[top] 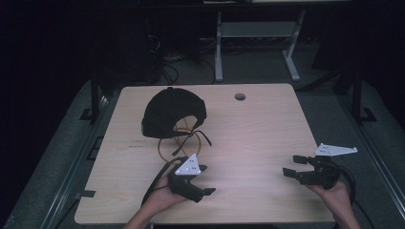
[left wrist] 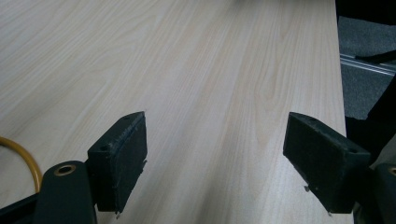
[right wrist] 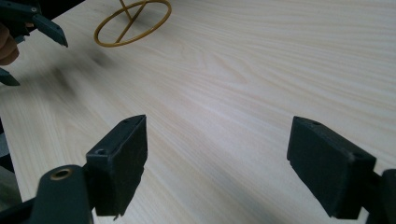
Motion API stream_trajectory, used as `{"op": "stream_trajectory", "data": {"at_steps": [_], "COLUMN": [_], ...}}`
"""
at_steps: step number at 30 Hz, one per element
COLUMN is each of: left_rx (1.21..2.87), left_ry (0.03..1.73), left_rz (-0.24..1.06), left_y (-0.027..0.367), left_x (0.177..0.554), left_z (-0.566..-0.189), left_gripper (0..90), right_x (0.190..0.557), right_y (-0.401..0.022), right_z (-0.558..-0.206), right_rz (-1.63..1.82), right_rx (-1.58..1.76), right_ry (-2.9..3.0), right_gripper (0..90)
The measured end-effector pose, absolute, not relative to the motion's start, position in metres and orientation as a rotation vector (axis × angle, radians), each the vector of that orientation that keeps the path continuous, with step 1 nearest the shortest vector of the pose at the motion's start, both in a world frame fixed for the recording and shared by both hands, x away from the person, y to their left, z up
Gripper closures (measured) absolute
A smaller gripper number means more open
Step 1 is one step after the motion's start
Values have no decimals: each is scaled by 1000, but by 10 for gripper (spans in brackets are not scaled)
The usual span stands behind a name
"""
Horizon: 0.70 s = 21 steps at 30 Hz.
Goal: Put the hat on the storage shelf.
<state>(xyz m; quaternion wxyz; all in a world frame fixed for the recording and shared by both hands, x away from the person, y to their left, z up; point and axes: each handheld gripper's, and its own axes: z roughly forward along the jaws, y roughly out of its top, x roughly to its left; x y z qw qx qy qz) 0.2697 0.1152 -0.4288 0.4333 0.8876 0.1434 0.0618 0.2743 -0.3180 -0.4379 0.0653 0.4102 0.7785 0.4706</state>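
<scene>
The table [top: 258, 143] is a pale wood top with a small round hole [top: 240, 97] near its far edge, and most of it lies bare. The cap [top: 173, 113], black, sits on the far left part, propped on a yellow wire stand [top: 174, 143] whose ring rests flat on the wood; a black strap [top: 203, 136] hangs loose from the cap's back. The left claw [top: 206, 180] hovers near the ring on the person's side, jaws spread wide, holding nothing. The right claw [top: 295, 165] is well apart at the right edge, also wide open and empty. The cap looks like the thing to be picked up, and the risk lies in the stand: it seems light and thin, so a jaw that catches the ring or the strap could drag the stand along or tip the cap off. A pinch on the soft crown alone might slip.
</scene>
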Motion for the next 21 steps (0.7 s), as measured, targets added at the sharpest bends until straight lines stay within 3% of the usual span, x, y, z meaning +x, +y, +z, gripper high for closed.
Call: {"op": "stream_trajectory", "data": {"at_steps": [21], "left_rx": [2217], "left_ry": [367], "left_rz": [145], "left_y": [115], "left_x": [270], "left_z": [-431], "left_gripper": [213], "right_x": [232], "right_y": [-324], "right_z": [-457], "right_rz": [1361], "right_rx": [1232], "right_ry": [2314], "right_gripper": [183]}}
